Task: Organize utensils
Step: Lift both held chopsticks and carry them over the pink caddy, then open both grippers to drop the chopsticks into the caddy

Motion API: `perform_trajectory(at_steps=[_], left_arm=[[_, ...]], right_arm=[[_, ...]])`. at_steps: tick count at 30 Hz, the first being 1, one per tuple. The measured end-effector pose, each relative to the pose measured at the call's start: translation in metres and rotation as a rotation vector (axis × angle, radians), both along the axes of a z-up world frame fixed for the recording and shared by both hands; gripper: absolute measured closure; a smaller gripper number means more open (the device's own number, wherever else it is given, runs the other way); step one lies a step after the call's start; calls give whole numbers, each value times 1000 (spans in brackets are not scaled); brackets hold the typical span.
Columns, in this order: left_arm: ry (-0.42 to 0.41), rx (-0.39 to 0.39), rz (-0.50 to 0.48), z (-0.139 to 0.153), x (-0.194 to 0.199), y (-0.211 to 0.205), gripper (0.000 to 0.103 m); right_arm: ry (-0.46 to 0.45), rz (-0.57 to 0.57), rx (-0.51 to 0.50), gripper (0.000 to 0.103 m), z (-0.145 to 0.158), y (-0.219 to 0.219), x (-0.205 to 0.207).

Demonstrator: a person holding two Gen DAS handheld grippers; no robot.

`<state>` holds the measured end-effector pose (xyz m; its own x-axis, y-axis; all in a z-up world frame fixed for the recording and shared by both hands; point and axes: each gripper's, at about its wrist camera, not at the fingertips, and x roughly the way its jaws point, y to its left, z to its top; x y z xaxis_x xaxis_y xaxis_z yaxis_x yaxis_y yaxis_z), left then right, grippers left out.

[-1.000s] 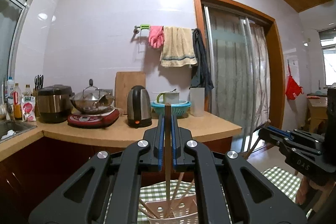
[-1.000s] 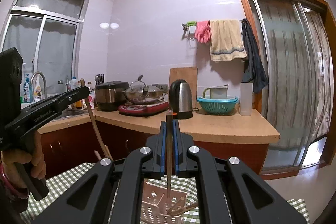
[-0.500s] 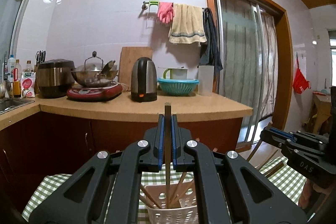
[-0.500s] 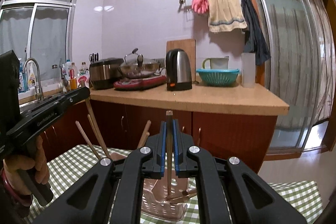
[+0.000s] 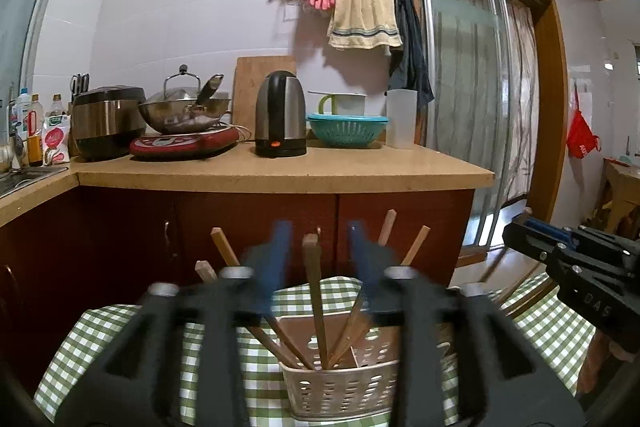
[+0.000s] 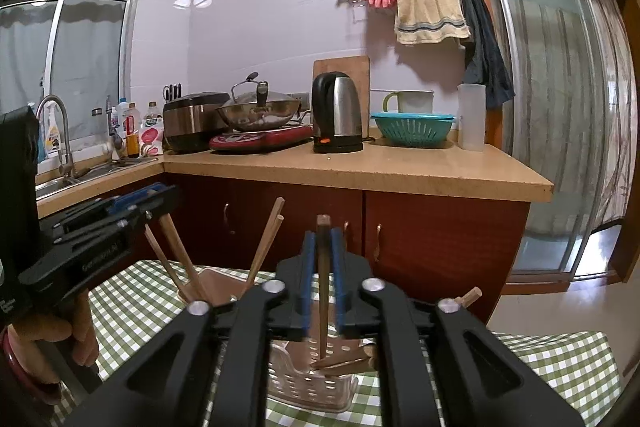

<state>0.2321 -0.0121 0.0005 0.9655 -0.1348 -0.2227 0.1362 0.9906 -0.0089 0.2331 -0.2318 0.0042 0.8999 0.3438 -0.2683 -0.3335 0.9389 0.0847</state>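
Observation:
A perforated white basket [image 5: 340,391] stands on the green checked tablecloth [image 5: 120,331] and holds several wooden chopsticks. My left gripper [image 5: 318,243] hovers just above it, jaws blurred and opening. One chopstick [image 5: 316,299] stands free between the pads, its lower end in the basket. In the right wrist view my right gripper [image 6: 322,239] is also opening, with a narrow gap on each side of an upright chopstick [image 6: 323,291] that reaches down into the basket [image 6: 304,383]. Each gripper shows at the edge of the other's view: the left gripper [image 6: 160,195] and the right gripper [image 5: 520,227].
Behind the table runs a counter [image 5: 280,175] over red cabinets, carrying a kettle [image 5: 280,115], a wok on a cooker [image 5: 184,115], a rice cooker and a teal colander. A sink [image 6: 80,175] lies at the left and a glass sliding door [image 6: 560,107] at the right. A person's hand [image 6: 60,335] holds the left gripper.
Both grippers have come down over the basket. Each was shut on a chopstick; now both sets of jaws have parted and the chopsticks stand in the basket.

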Motion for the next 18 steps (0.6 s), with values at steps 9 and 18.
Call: perform_trajectory(at_steps=[9,18], left_arm=[[-4,13,5,1,-2,0,25],[-23,14,14,7,-2,0,11]], right_arm=[[-23,-10,3,51,4,1,-4],[-51,-8,9,32,8,2,-8]])
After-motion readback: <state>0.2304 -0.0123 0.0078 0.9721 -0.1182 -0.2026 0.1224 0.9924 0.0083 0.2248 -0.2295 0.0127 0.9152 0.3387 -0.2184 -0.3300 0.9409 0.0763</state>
